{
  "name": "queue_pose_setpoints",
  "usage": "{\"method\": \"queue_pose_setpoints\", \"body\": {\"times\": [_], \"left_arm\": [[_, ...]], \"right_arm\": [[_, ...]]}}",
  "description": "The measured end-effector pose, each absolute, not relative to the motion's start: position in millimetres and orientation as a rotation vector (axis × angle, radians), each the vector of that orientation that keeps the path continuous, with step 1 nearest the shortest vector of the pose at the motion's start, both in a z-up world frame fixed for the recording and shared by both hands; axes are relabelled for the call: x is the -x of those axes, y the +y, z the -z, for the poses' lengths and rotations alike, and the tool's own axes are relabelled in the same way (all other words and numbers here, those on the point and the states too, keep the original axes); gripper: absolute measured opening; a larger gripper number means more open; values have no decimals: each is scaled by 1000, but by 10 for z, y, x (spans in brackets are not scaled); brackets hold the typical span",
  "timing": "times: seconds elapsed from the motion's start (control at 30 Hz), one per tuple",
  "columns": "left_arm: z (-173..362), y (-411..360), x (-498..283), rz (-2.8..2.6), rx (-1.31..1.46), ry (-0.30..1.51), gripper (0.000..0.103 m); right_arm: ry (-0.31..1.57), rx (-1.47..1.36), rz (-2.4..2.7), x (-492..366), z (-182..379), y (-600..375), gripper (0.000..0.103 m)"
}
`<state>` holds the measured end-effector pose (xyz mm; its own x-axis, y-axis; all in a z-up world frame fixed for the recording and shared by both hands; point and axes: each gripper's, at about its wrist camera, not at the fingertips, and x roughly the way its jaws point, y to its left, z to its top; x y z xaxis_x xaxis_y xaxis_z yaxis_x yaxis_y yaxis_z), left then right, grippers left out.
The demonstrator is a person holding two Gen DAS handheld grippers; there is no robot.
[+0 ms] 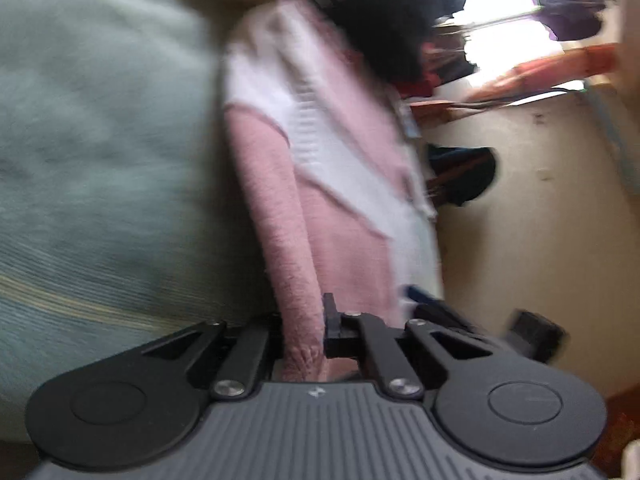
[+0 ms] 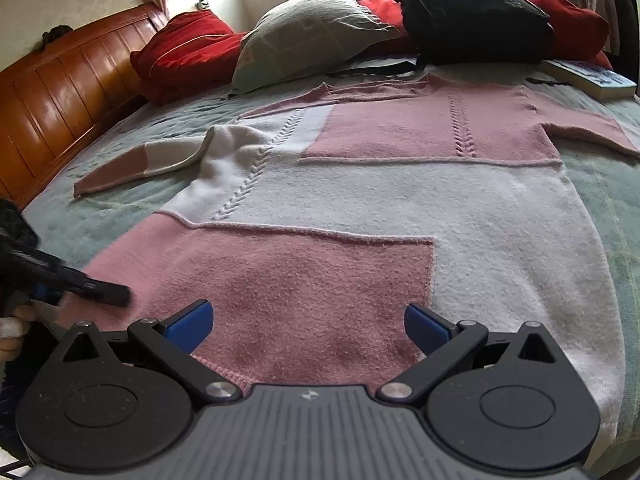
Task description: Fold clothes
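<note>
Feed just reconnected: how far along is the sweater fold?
Done: sweater spread flat on the bed, no fold visible. In hand: left gripper shut on its pink hem corner; right gripper open above the hem. Left: both sleeves and every fold.

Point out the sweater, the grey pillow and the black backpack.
sweater (image 2: 360, 200): right wrist view, white middle panel of its body.
grey pillow (image 2: 308, 36): right wrist view, centre of its face.
black backpack (image 2: 472, 12): right wrist view, its front side.
</note>
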<state>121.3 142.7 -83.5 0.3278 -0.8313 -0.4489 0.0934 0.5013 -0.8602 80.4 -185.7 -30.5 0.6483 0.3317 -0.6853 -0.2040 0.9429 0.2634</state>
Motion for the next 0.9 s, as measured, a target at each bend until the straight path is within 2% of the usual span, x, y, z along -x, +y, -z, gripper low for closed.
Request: {"method": "queue_pose_setpoints", "body": {"times": [0.1,0.27,0.33,0.43,0.5,0.57,0.63,0.7,0.77,0.9], "left_arm": [[694,1385,-1104,727,846,1048,3],[905,1425,-1106,639,845,1149,5],[978,1448,-1112,601,840,1195,11],[770,1450,-1019,554,682,1175,13],[525,1495,-925,519,521,1120,32],[280,1535,-832,482,363,1061,42],[52,1447,-773,464,240,980,44],[-105,1403,-769,498,172,906,59],[-188,1279,-830,541,150,853,68],[-178,973,-1076,529,105,830,68]], "right_arm": [[810,-188,-295,-807,326,-1917,103],[805,-201,-296,-789,332,-1987,103],[806,-197,-295,-778,332,-2001,103],[804,-197,-288,-764,326,-2041,103],[804,-204,-283,-767,329,-2069,103],[804,-209,-277,-771,332,-2089,103],[803,-213,-270,-772,334,-2106,103],[799,-213,-268,-762,325,-2125,103],[794,-210,-267,-742,311,-2151,103],[781,-197,-244,-667,259,-2253,103]]}}
